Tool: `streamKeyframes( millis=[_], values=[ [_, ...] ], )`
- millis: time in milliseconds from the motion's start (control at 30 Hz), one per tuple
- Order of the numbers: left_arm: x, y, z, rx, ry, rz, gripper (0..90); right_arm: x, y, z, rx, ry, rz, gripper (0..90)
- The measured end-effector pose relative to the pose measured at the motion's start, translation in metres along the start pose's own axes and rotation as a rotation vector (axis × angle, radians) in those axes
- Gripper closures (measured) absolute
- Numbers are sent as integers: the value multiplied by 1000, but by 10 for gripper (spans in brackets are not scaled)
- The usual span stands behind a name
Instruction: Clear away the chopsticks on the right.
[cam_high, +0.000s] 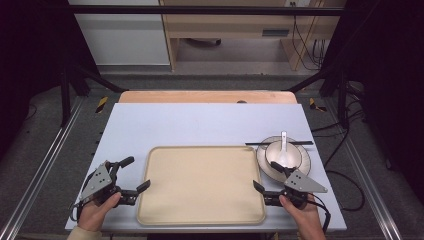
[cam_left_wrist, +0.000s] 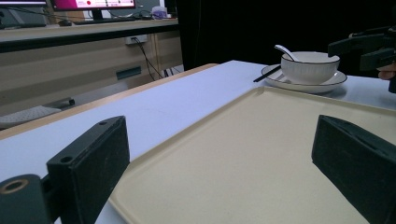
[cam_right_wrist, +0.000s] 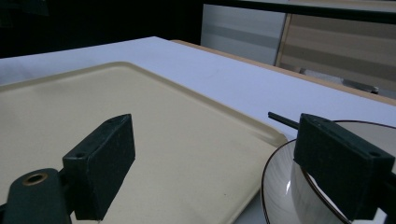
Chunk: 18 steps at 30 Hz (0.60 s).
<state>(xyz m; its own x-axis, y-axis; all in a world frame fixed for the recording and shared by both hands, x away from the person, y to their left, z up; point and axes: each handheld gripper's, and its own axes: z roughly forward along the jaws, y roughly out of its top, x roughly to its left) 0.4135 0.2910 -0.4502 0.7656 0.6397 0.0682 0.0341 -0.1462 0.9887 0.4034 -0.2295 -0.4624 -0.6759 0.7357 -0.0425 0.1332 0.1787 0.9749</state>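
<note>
A bare beige tray (cam_high: 200, 185) lies in the middle of the pale blue table (cam_high: 200, 122). To its right, a white bowl (cam_high: 283, 155) holding a spoon (cam_high: 284, 142) stands on a plate (cam_high: 305, 162), and black chopsticks (cam_high: 279, 143) rest across the plate's far rim. My left gripper (cam_high: 137, 173) is open at the tray's left edge, its jaws wide over the tray (cam_left_wrist: 261, 154). My right gripper (cam_high: 266, 176) is open between the tray's right edge and the plate (cam_right_wrist: 280, 186), with nothing held. The bowl (cam_left_wrist: 310, 66) and the right gripper (cam_left_wrist: 364, 46) appear across the tray.
A wooden strip (cam_high: 207, 96) runs along the table's far edge. Beyond it are a wooden desk (cam_high: 240, 25) and cables on the floor (cam_high: 310, 50). Dark frame posts (cam_high: 65, 85) stand at both sides. A monitor (cam_left_wrist: 93, 4) sits on a desk in the left gripper view.
</note>
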Motion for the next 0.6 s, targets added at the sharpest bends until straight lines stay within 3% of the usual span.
streamKeyframes(
  millis=[167, 267, 367, 400, 433, 467, 533, 567, 600],
  values=[
    [-1, 0, 0, -3, -6, 0, 39, 0, 1, -1, -4, 15, 12, 129],
    [-1, 0, 0, 4, -6, 0, 39, 0, 3, -1, 8, 13, 48, 98],
    [-2, 0, 0, 6, -4, 0, 39, 1, 8, -5, 4, 14, 38, 72],
    [-2, 0, 0, 7, -3, -1, 39, 5, 22, -10, 27, -20, -29, 79],
    [-2, 0, 0, 7, -3, -2, 39, 5, 22, -10, 27, -20, -29, 79],
    [-2, 0, 0, 9, -2, -1, 39, 7, 39, -17, 24, -49, -77, 140],
    [-2, 0, 0, 11, -1, -3, 39, 6, 45, -20, 16, -52, -85, 177],
    [-2, 0, 0, 10, 0, -6, 39, 1, 63, -29, 34, -99, -143, 240],
    [-2, 0, -1, 11, 1, -7, 39, -2, 69, -32, 38, -106, -155, 273]
  ],
)
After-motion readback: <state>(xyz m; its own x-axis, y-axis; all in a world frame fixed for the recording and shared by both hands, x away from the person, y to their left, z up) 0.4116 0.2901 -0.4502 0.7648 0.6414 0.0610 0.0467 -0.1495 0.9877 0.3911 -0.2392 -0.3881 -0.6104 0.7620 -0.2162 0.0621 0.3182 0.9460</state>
